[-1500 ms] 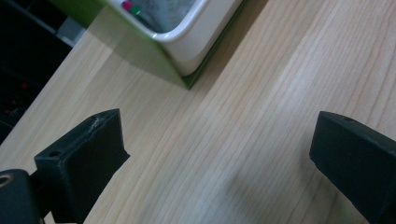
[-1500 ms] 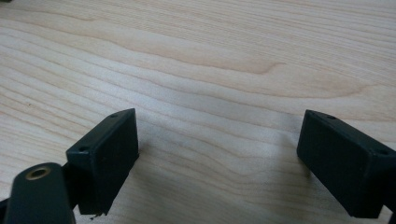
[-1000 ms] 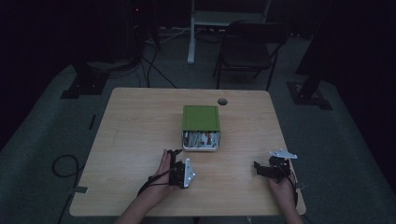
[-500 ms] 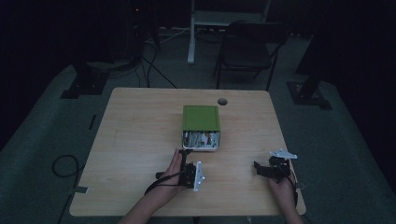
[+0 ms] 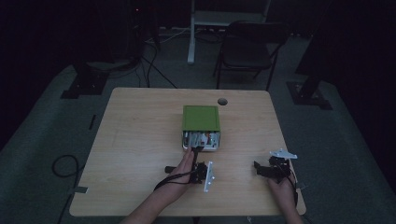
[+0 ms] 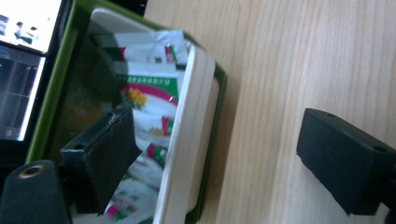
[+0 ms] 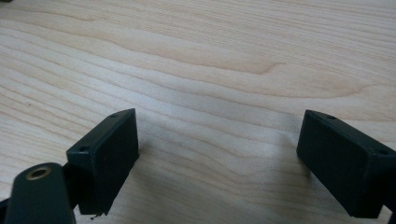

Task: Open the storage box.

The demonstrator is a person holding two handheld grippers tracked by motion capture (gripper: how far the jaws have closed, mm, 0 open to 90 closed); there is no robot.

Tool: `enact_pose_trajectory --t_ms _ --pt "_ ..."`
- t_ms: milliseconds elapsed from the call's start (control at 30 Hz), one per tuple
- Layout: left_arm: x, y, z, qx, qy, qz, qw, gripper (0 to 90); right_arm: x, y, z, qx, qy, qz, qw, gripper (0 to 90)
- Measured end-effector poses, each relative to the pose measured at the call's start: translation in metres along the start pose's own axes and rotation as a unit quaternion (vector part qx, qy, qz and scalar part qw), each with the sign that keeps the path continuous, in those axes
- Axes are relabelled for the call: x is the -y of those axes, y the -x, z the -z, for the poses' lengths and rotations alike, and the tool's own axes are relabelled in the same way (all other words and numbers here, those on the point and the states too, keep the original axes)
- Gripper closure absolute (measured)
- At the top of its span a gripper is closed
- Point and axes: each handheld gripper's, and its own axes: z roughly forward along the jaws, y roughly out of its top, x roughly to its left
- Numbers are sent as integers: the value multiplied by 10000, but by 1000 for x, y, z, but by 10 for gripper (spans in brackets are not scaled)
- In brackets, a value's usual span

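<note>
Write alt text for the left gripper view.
The left gripper, jaws apart and just closing a little with nothing gripped, straddles the white inner tray wall of a green box holding printed paper sachets. One jaw is inside the box, the other over the pale wooden table.

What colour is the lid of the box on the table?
Green. The lid of the box shows best in the high view.

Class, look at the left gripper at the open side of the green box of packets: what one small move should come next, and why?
Probably ease the left gripper a little further into the green box so both jaws straddle one packet. Its jaws have just been closing a little yet stand wide, pressing on nothing; one is inside the box by the packets, the other outside over the table, with the white inner wall between them. The right gripper rests open.
</note>
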Motion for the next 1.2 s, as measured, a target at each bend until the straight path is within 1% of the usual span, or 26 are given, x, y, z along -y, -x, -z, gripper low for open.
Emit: enact_pose_trajectory --t_ms 33,67,100,167,200,233,267,300,333,367,400,433,500,600,667,767,800,833,867,900,933,967,1000,1067,1133,1200 --pt "-1 0 -2 -37 -32 -85 10000 127 0 0 0 0 0 -1 10000 124" --pt "-2 0 -3 -50 -56 -119 9999 127 0 0 0 -1 1 0 10000 123" --pt "-3 0 -5 1 -92 -73 9999 132 0 0 0 -1 1 -1 10000 123" --pt "-4 1 -9 -31 -127 -179 9998 135 0 0 0 0 0 -1 10000 124" --pt "-5 1 -10 -9 -149 -186 9997 145 0 0 0 0 0 -1 10000 123" --pt "-5 1 -12 -27 -128 -150 9998 145 0 0 0 0 1 0 10000 124" --pt "-5 1 -13 -78 -126 -180 9997 149 0 0 0 0 0 0 10000 124" --pt "-5 1 -14 -63 -159 -203 9996 155 0 0 0 0 0 -1 10000 124" --pt "-5 1 -16 -28 -174 -171 9997 155 0 0 0 -1 1 -1 10000 124" --pt "-6 1 -17 -46 -166 -201 9996 164 0 0 0 0 0 -1 10000 124" --pt "-6 1 -18 -55 -149 -204 9997 186 0 0 0 0 0 0 10000 124" --pt "-7 1 -19 -21 -160 -190 9997 208 0 0 0 0 0 0 10000 123" --pt "-8 2 -21 -89 -130 -292 9994 221 0 0 0 0 0 -1 10000 124" --pt "-8 3 -25 -113 -187 -380 9990 225 0 0 0 -1 0 -2 10000 124" --pt "-8 3 -28 -73 -279 -423 9987 225 0 0 0 0 0 -1 10000 124" --pt "-7 4 -31 -60 -317 -510 9982 235 0 0 0 -1 1 -1 10000 124" --pt "-7 4 -32 -71 -291 -534 9981 265 0 0 0 -1 1 -1 10000 124" --pt "-7 4 -33 -92 -269 -595 9978 265 0 0 0 -1 1 -1 10000 124" --pt "-7 4 -34 -128 -256 -638 9975 313 0 0 0 0 -1 -1 10000 124" --pt "-7 4 -34 -128 -256 -638 9975 320 0 0 0 0 -1 -1 10000 124" --pt "-7 4 -35 -197 -274 -691 9970 358 0 0 0 0 -1 -3 10000 124" --pt "-7 4 -36 -237 -322 -728 9965 358 0 0 0 0 -1 -3 10000 124" --pt "-7 3 -37 -253 -337 -679 9968 375 0 0 0 0 -1 -3 10000 124" --pt "-7 3 -37 -325 -394 -705 9962 413 0 0 0 0 -2 -4 10000 124" --pt "-8 2 -38 -328 -444 -703 9960 430 0 0 0 0 -2 -5 10000 124" --pt "-8 2 -39 -332 -502 -714 9956 468 0 0 0 0 -2 -4 10000 124"
